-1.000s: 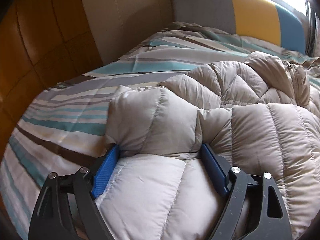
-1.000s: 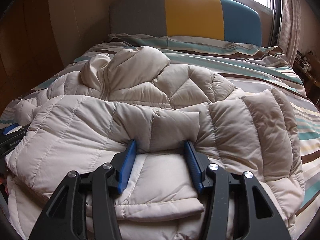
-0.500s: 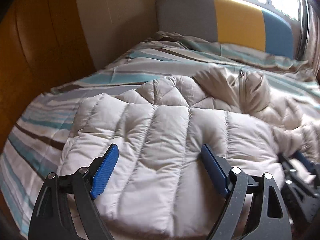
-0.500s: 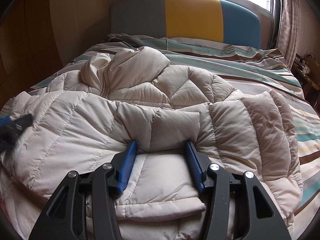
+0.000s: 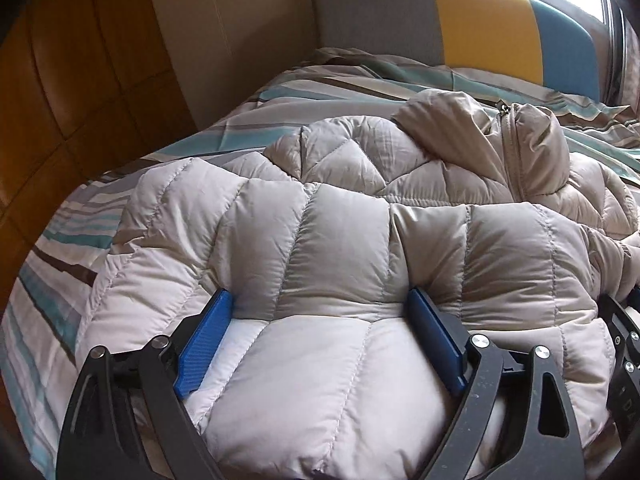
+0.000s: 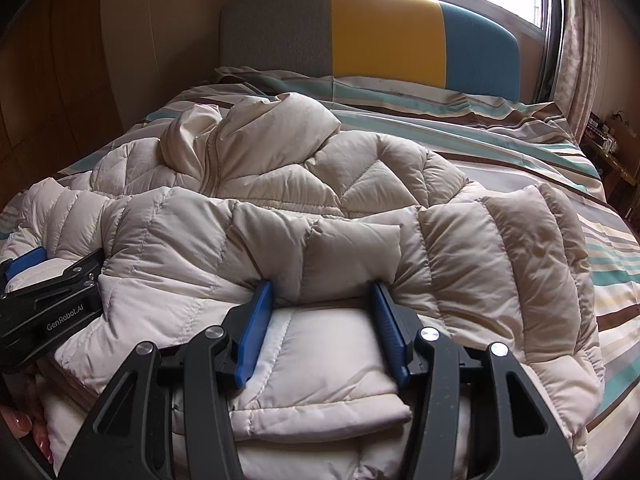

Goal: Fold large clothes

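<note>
Puffer jacket hem runs off the bottom edge; its folded-under layers are hidden.

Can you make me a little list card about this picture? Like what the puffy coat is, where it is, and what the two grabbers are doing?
garment: beige quilted puffer jacket, bottom part folded up over itself
hood: bunched at the far end
surface: bed with striped teal, brown and white bedding
headboard: grey, yellow and blue panels
left gripper: open, blue fingers pressed against the jacket fold
right gripper: open, fingers either side of a puffy fold
</note>
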Action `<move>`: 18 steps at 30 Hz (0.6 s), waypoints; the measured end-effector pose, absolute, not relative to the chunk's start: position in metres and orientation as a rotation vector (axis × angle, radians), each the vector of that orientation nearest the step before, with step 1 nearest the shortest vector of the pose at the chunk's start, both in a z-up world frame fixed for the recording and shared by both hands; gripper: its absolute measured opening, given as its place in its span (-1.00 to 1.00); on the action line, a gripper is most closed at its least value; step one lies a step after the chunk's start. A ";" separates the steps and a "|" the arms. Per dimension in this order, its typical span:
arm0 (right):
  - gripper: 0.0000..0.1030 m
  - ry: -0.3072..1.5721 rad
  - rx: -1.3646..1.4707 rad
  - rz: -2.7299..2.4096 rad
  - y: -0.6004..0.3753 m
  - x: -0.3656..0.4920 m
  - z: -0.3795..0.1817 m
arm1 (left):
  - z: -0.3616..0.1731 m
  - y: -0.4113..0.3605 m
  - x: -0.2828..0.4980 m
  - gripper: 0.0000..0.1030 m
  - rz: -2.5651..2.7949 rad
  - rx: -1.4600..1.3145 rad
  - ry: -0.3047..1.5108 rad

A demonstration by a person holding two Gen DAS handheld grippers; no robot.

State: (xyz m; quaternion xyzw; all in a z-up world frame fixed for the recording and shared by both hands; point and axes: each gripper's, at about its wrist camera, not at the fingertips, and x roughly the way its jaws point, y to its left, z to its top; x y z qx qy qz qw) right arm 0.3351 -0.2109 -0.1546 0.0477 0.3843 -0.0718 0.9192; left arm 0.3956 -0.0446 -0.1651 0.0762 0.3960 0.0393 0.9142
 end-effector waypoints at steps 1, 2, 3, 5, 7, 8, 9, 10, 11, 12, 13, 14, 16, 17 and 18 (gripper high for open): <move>-0.02 0.791 0.099 -0.146 -0.211 0.335 -0.155 | -0.163 -0.047 0.394 0.75 0.090 0.165 0.808; -0.02 0.794 0.106 -0.139 -0.212 0.335 -0.154 | -0.161 -0.049 0.393 0.77 0.096 0.174 0.801; 0.01 0.799 0.124 -0.125 -0.214 0.336 -0.154 | -0.158 -0.050 0.391 0.77 0.096 0.183 0.794; 0.06 0.809 0.163 -0.089 -0.220 0.335 -0.151 | -0.150 -0.049 0.385 0.78 0.071 0.180 0.797; 0.15 0.816 0.179 -0.065 -0.225 0.333 -0.145 | -0.139 -0.045 0.380 0.82 0.048 0.146 0.788; 0.15 0.799 0.187 -0.064 -0.228 0.329 -0.139 | -0.134 -0.043 0.377 0.82 0.048 0.131 0.778; 0.15 0.769 0.204 -0.066 -0.233 0.323 -0.133 | -0.129 -0.042 0.375 0.82 0.046 0.113 0.762; 0.15 0.749 0.216 -0.077 -0.238 0.319 -0.128 | -0.125 -0.043 0.374 0.82 0.039 0.099 0.749; 0.15 0.730 0.228 -0.098 -0.244 0.316 -0.123 | -0.123 -0.045 0.374 0.82 0.033 0.095 0.744; 0.15 0.715 0.243 -0.122 -0.251 0.315 -0.120 | -0.121 -0.049 0.376 0.82 0.029 0.098 0.744; 0.15 0.710 0.251 -0.136 -0.255 0.316 -0.119 | -0.122 -0.055 0.379 0.82 0.028 0.113 0.748; 0.15 0.717 0.252 -0.157 -0.260 0.319 -0.119 | -0.122 -0.060 0.382 0.82 0.023 0.127 0.751; 0.12 0.750 0.241 -0.183 -0.267 0.326 -0.125 | -0.129 -0.076 0.390 0.82 0.015 0.187 0.760; 0.11 0.767 0.240 -0.185 -0.270 0.330 -0.130 | -0.134 -0.080 0.393 0.82 0.020 0.213 0.764; 0.10 0.779 0.244 -0.182 -0.273 0.330 -0.133 | -0.140 -0.085 0.396 0.83 0.024 0.241 0.769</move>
